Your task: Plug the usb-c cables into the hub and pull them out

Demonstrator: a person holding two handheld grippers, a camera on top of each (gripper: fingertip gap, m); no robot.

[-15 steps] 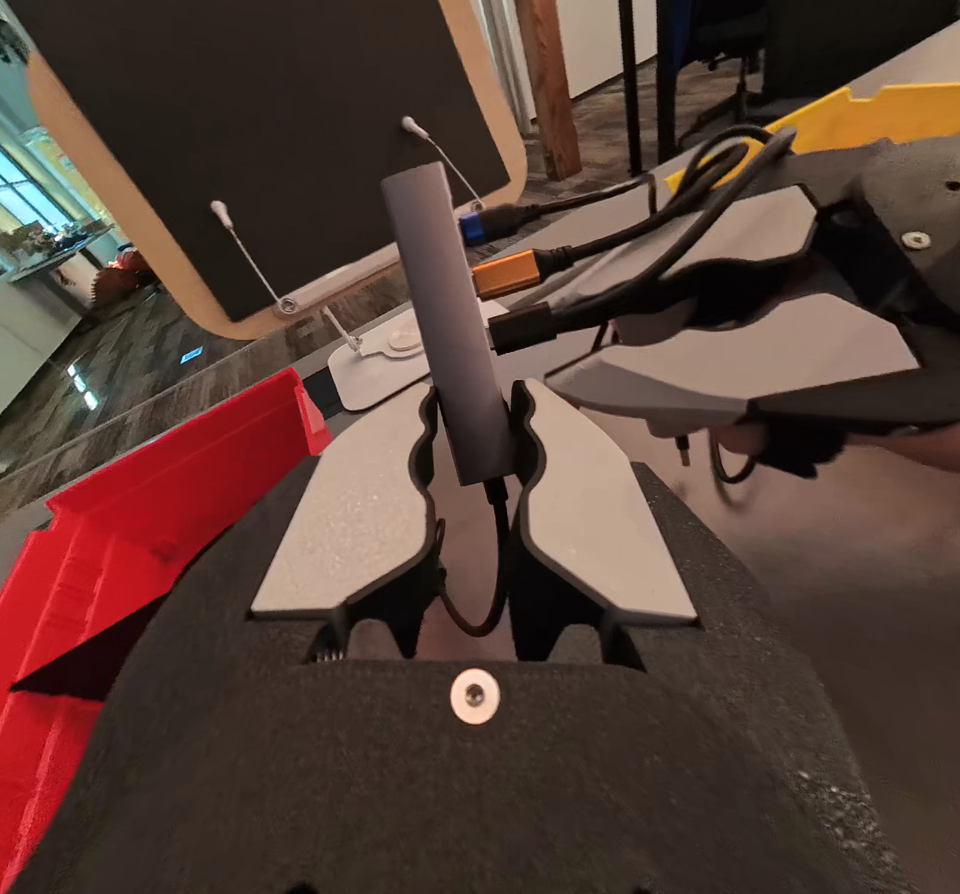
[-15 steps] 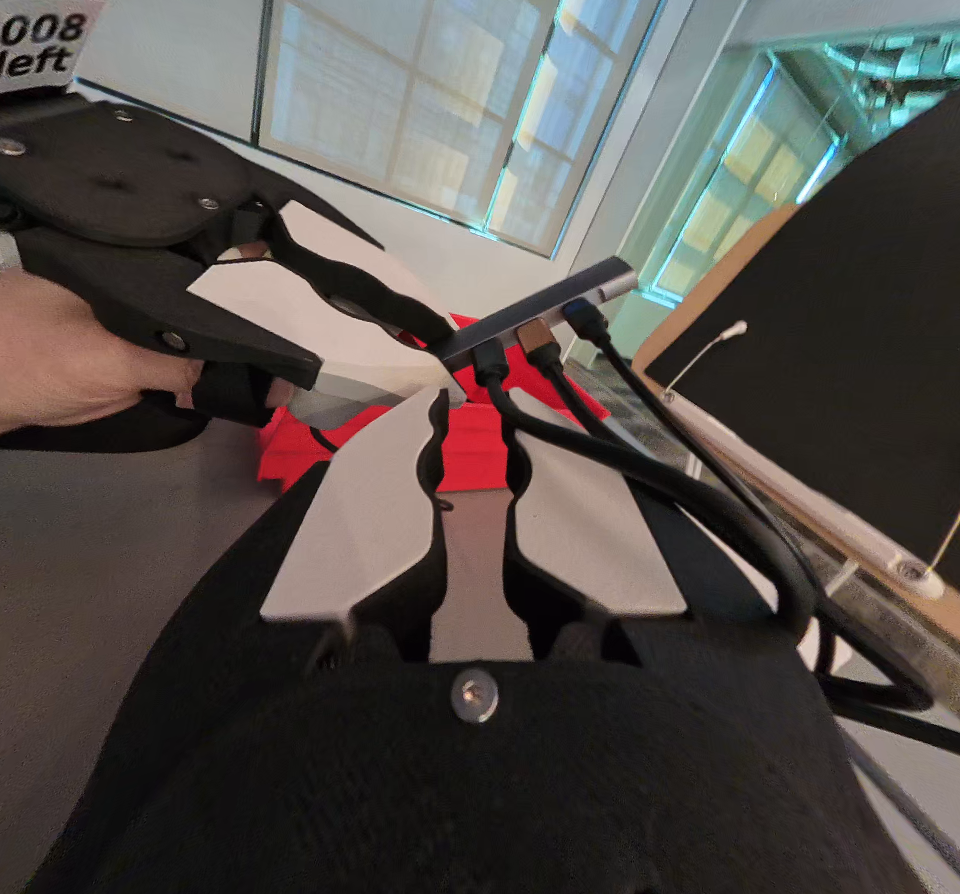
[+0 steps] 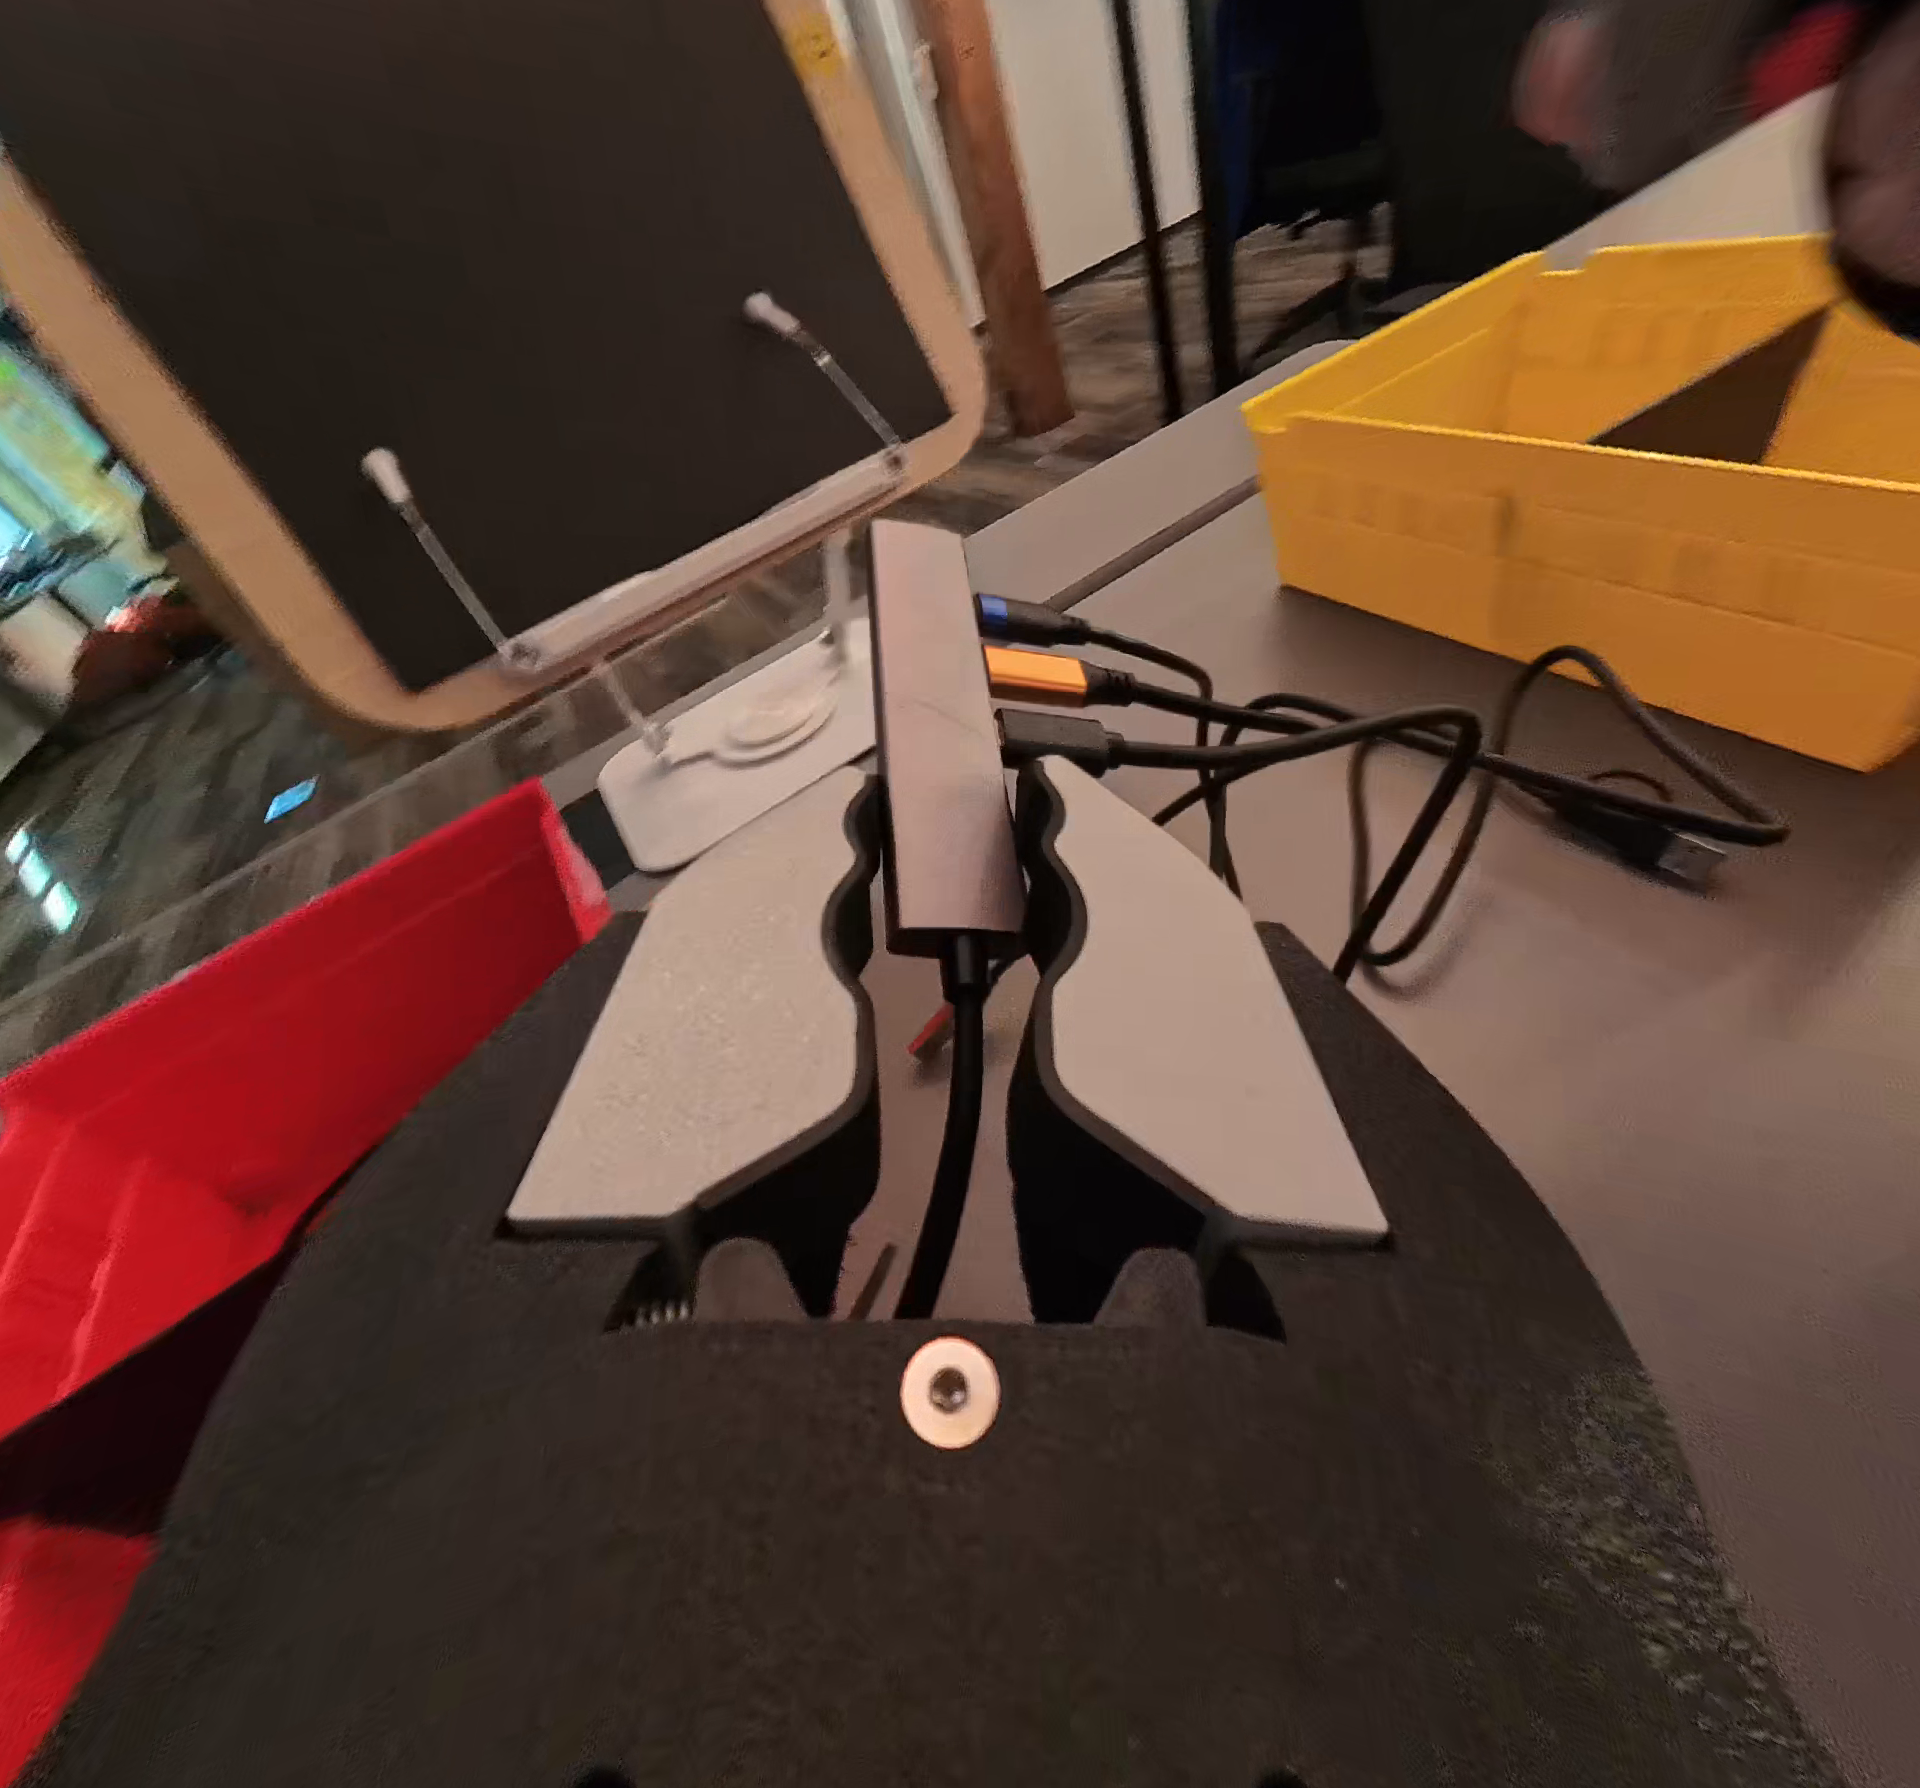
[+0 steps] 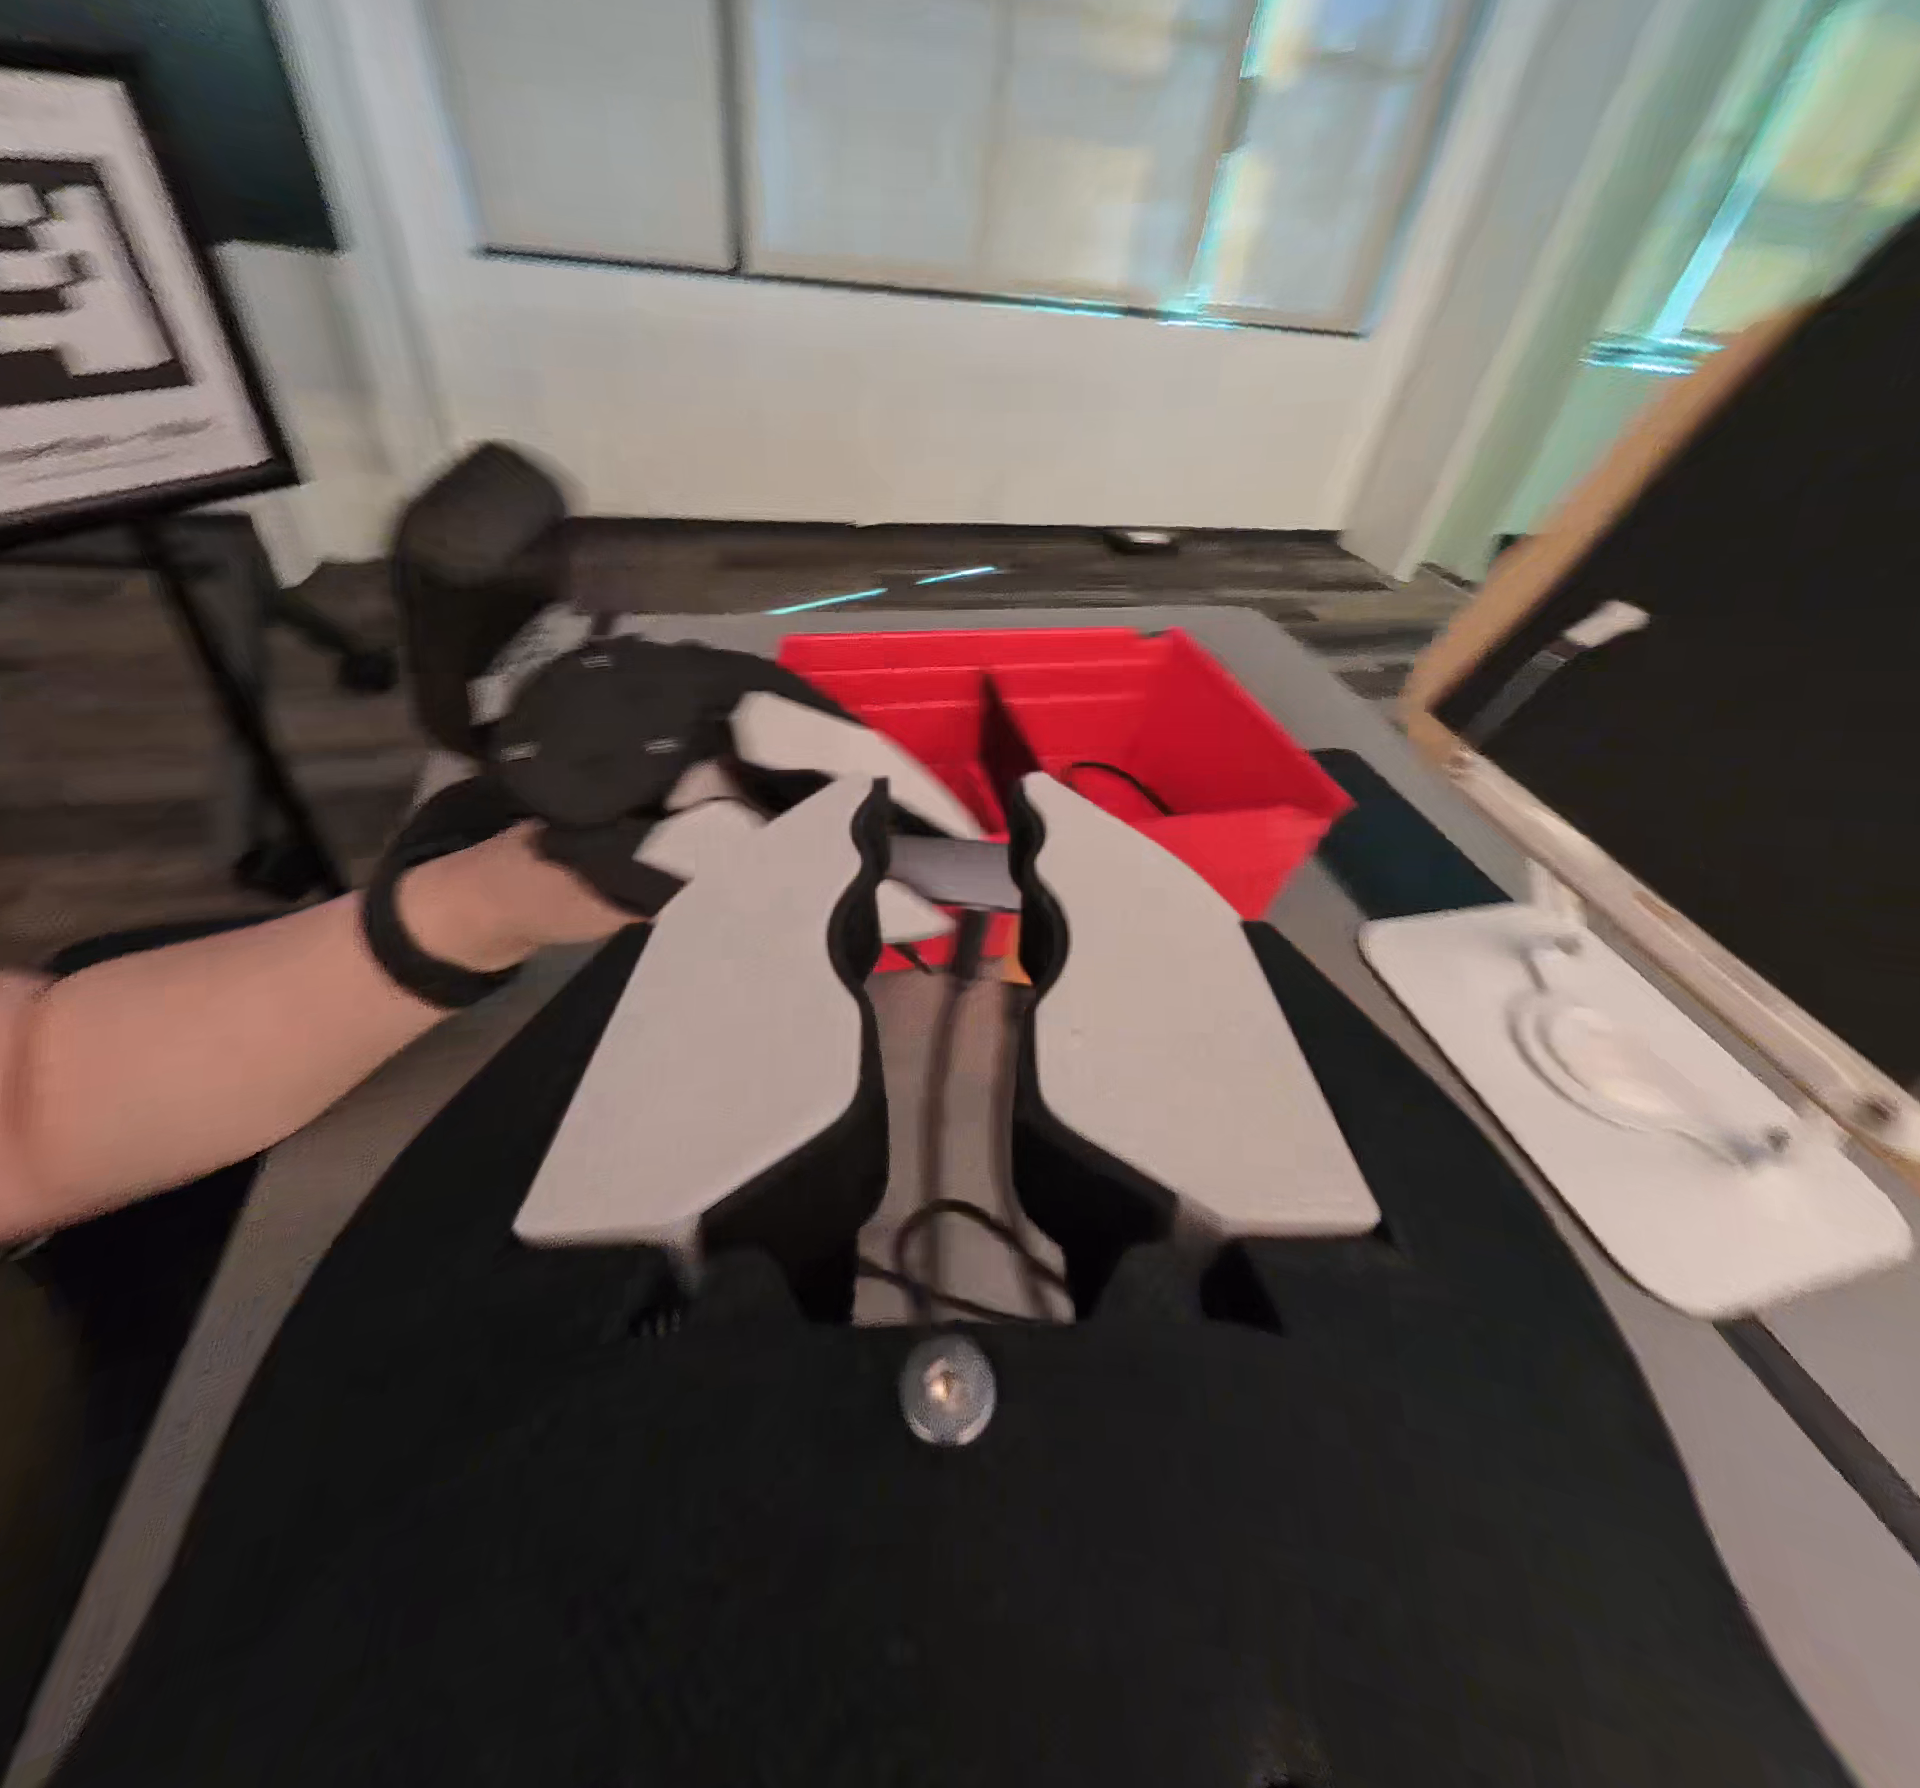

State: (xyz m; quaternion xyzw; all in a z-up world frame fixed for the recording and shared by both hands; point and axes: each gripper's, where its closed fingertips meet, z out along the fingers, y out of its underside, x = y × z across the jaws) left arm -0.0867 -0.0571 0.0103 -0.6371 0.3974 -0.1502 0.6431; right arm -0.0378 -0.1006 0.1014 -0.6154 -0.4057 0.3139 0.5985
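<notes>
left wrist view: the slim dark grey metal hub [image 3: 940, 751] is clenched by the left tool [image 3: 943, 839], three plugs seated. the right tool [image 4: 945, 839], withdrawn since a moment ago, is seen released, so unplugging likely follows.

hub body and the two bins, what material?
Hub: likely anodised aluminium, given its dark grey matte skin, crisp edges and soft sheen; painted plastic is possible. Yellow bin and red bin: probably moulded plastic, judging by their saturated uniform colour, thin walls and stepped ribs.
</notes>
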